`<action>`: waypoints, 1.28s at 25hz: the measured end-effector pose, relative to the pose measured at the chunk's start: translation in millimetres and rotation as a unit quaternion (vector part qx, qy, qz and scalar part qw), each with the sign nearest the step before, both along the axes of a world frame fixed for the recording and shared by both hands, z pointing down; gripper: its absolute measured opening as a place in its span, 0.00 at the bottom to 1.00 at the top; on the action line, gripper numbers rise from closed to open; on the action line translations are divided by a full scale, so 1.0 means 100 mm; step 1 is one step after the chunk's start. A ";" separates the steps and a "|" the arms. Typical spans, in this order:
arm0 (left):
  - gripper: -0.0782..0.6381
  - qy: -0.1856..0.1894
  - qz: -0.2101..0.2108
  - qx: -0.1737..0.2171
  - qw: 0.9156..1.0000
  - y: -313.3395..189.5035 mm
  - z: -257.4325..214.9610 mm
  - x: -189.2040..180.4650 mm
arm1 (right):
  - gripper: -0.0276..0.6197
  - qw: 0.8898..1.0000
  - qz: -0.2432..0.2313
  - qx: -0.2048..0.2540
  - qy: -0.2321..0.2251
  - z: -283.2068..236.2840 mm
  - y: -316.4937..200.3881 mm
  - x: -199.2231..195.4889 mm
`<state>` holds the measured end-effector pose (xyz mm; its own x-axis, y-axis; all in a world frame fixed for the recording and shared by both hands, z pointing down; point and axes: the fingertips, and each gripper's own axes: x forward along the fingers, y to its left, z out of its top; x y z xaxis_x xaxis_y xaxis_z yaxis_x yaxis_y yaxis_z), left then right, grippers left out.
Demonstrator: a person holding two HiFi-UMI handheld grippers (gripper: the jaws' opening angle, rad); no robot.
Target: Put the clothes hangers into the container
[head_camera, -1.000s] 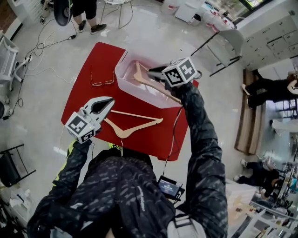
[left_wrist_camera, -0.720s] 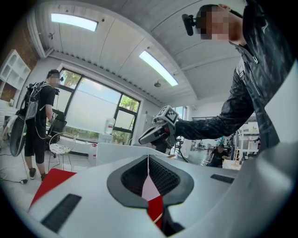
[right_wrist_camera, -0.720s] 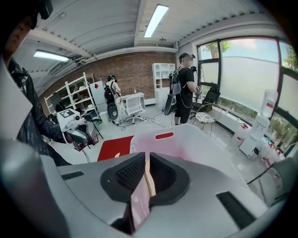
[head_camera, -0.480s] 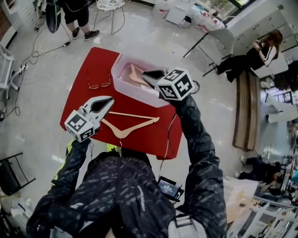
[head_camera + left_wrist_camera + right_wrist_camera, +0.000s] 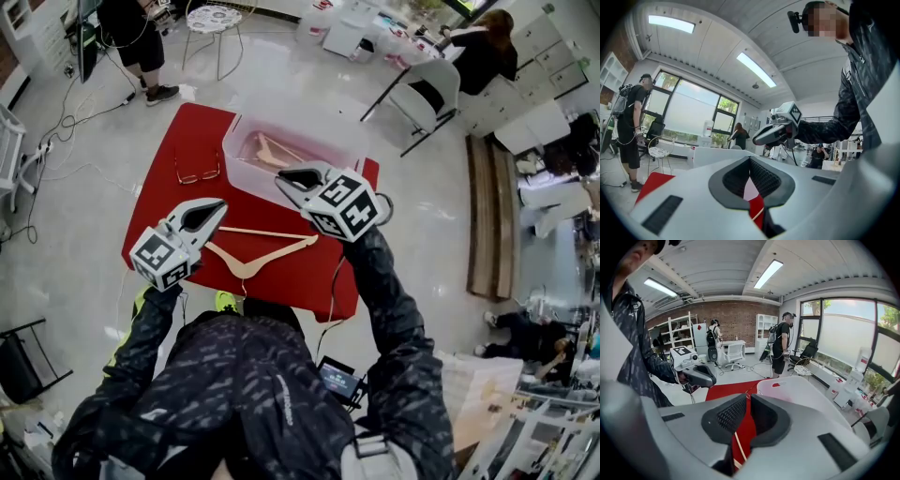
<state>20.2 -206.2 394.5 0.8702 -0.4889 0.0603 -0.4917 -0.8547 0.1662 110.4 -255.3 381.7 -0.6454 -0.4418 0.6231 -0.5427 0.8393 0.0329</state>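
A clear plastic container [image 5: 246,167] stands on the far part of the red table [image 5: 164,202], and one wooden hanger [image 5: 272,150] lies inside it. A second wooden hanger [image 5: 265,255] lies flat on the table nearer to me. My right gripper [image 5: 281,176] hovers above the container's near wall. Its jaws have just been closing with nothing between them, and they are shut. My left gripper [image 5: 222,203] floats to the left of the table hanger, shut and empty. In the right gripper view the container [image 5: 801,390] is just right of the jaws.
A pair of glasses [image 5: 197,169] lies on the table left of the container. Cables trail over the floor at the left. A folding chair [image 5: 427,94] stands beyond the table's far right corner, and people stand farther off in the room.
My right gripper has pulled back out of the container toward me and risen, leaving the hanger lying inside. The left gripper has hardly shifted.
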 end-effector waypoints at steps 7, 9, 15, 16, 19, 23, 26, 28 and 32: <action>0.12 0.000 0.006 0.003 1.000 0.17 -0.04 -0.03 | 0.10 1.000 -0.011 0.000 -0.010 0.08 0.39 -0.23; 0.12 0.001 0.007 0.001 1.000 0.23 -0.05 -0.02 | 0.10 1.000 -0.016 -0.001 -0.010 0.10 0.51 -0.29; 0.12 0.004 0.004 -0.002 1.000 0.36 -0.05 -0.10 | 0.10 1.000 -0.017 0.006 -0.012 0.17 0.78 -0.49; 0.12 0.004 0.003 -0.004 1.000 0.39 -0.04 -0.10 | 0.10 1.000 -0.016 0.010 -0.013 0.18 0.82 -0.50; 0.12 0.001 0.000 -0.007 1.000 0.49 0.00 -0.10 | 0.10 1.000 -0.012 0.015 -0.023 0.20 0.97 -0.54; 0.12 -0.003 -0.008 -0.007 1.000 0.57 0.04 -0.10 | 0.10 0.999 -0.009 0.008 -0.038 0.29 1.11 -0.57; 0.12 0.001 -0.016 -0.013 1.000 0.62 0.08 -0.11 | 0.10 0.999 -0.004 0.001 -0.050 0.36 1.19 -0.58; 0.12 0.015 -0.010 -0.018 1.000 0.68 0.09 -0.14 | 0.10 0.998 0.000 -0.002 -0.055 0.40 1.23 -0.62; 0.12 0.025 -0.012 -0.025 0.999 0.82 0.17 -0.14 | 0.10 0.998 0.002 0.000 -0.061 0.48 1.31 -0.69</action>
<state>5.9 -123.8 411.4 0.8609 -0.5070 0.0424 -0.5020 -0.8329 0.2331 41.2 -124.2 429.4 -0.7148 -0.4441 0.5402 -0.5461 0.8370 -0.0345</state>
